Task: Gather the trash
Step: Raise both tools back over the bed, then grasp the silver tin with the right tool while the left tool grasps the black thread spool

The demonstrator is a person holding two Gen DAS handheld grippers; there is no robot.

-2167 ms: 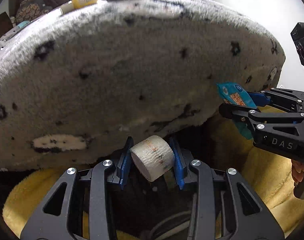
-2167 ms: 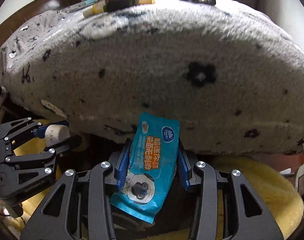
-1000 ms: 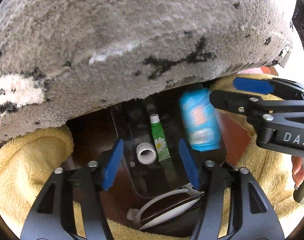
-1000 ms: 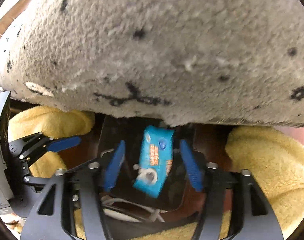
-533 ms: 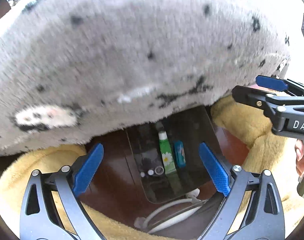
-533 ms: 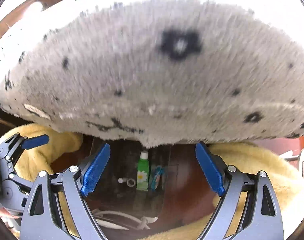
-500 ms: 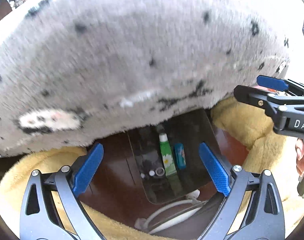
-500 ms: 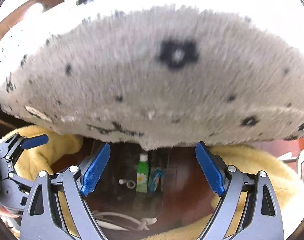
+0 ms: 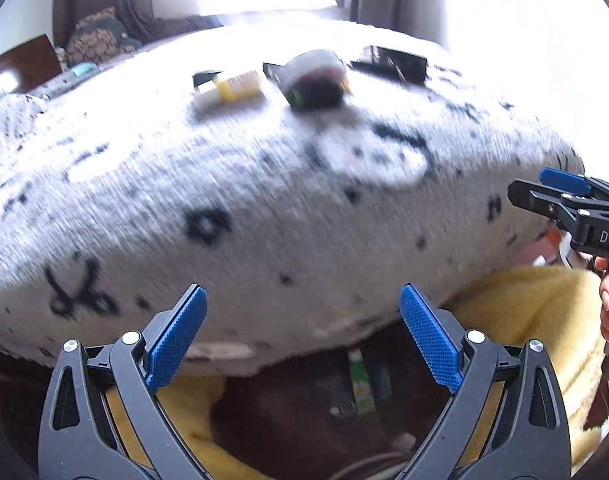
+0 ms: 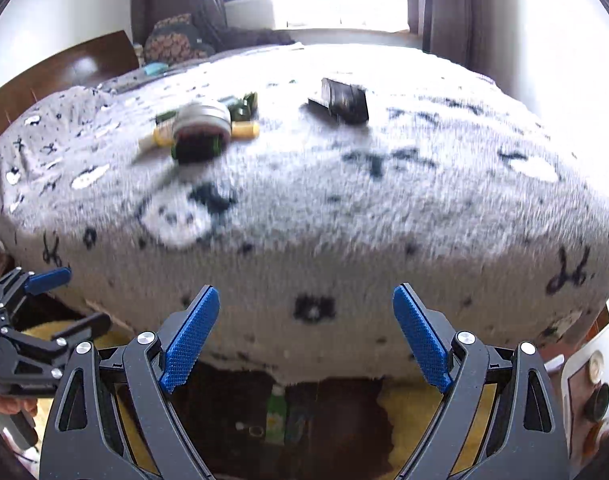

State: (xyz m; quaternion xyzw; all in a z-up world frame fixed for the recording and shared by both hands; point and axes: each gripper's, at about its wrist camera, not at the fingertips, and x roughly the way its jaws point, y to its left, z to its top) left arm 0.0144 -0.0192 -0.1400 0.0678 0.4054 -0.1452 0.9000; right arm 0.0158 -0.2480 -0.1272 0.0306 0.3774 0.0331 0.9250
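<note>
Both grippers hang in the air at the near edge of a bed [image 10: 344, 208] with a fuzzy grey blanket with black marks. The left gripper [image 9: 302, 336] has its blue pads spread wide and nothing is between them. The right gripper [image 10: 306, 336] is spread wide too, and it holds nothing. Down below the edge of the bed there is a dark tray [image 10: 328, 420] on the floor with yellow fluffy cloth [image 9: 524, 312] around it. Some trash lies in the tray: a green tube [image 10: 275, 416] with a daisy on it, a blue packet [image 9: 378, 378] right beside the tube, and a small pale bit [image 9: 335, 411] close by. It is dim and blurry down there. Up on the bed, well away from the grippers, sit more things: a yellow tube [image 9: 230, 90], a round tin [image 10: 200, 122] with a dark green thing under it, and a black box [image 10: 344, 100]. A person's fingers [image 9: 608, 300] show at the right side, under the right gripper.
</note>
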